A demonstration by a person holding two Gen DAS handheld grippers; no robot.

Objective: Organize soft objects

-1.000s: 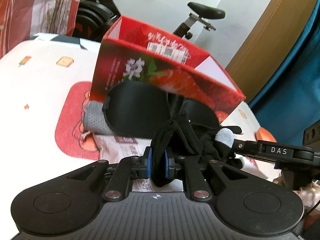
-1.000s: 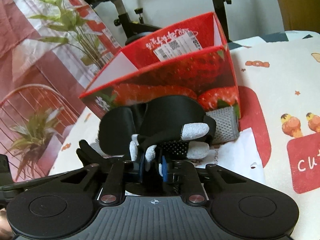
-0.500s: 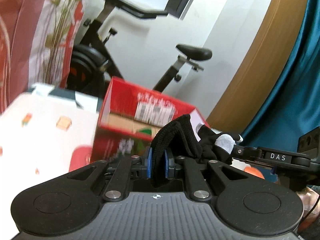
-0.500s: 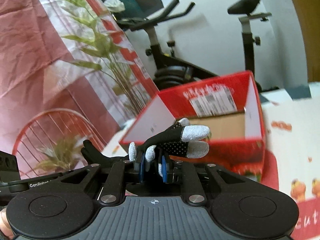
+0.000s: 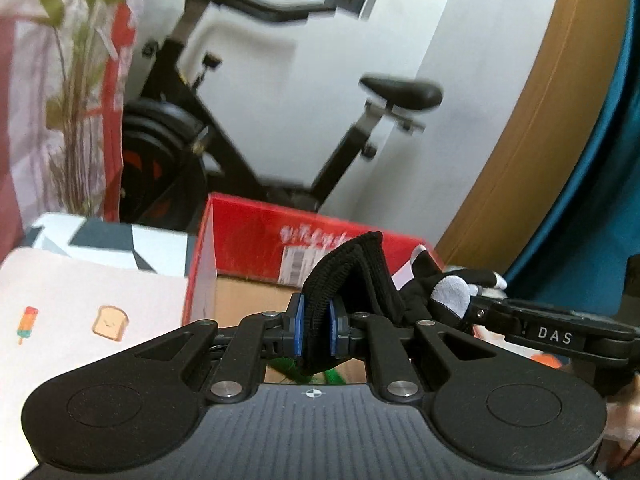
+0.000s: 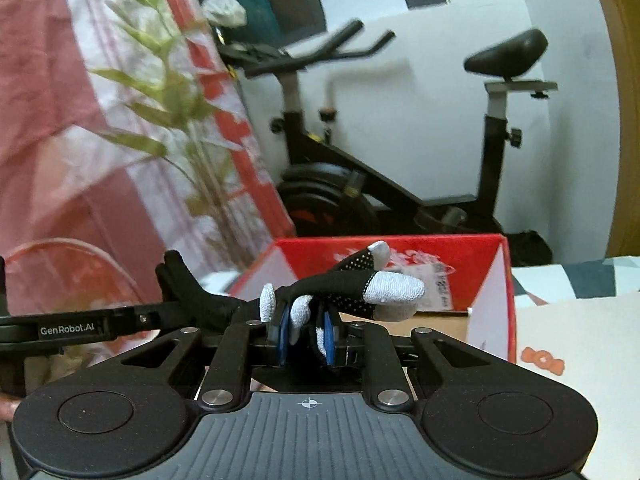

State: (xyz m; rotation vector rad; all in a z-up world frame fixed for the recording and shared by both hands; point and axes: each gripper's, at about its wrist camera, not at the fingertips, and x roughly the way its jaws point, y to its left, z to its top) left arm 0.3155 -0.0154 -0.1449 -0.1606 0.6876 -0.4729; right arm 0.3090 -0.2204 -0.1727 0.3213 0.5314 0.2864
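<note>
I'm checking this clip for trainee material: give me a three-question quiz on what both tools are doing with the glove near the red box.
1. True or false: the left tool is shut on the glove's ribbed cuff.
2. Which part of the black glove does the right tool pinch? A) cuff B) finger end C) nothing
3. Fill in: the red box stands ___ at the top.

Key: 1 true; 2 B; 3 open.

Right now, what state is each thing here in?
Black glove: off the table, cuff pinched by left fingers, fingertip end by right fingers.
Left gripper: shut on glove.
Right gripper: shut on glove.
Red box: open-topped, upright.
</note>
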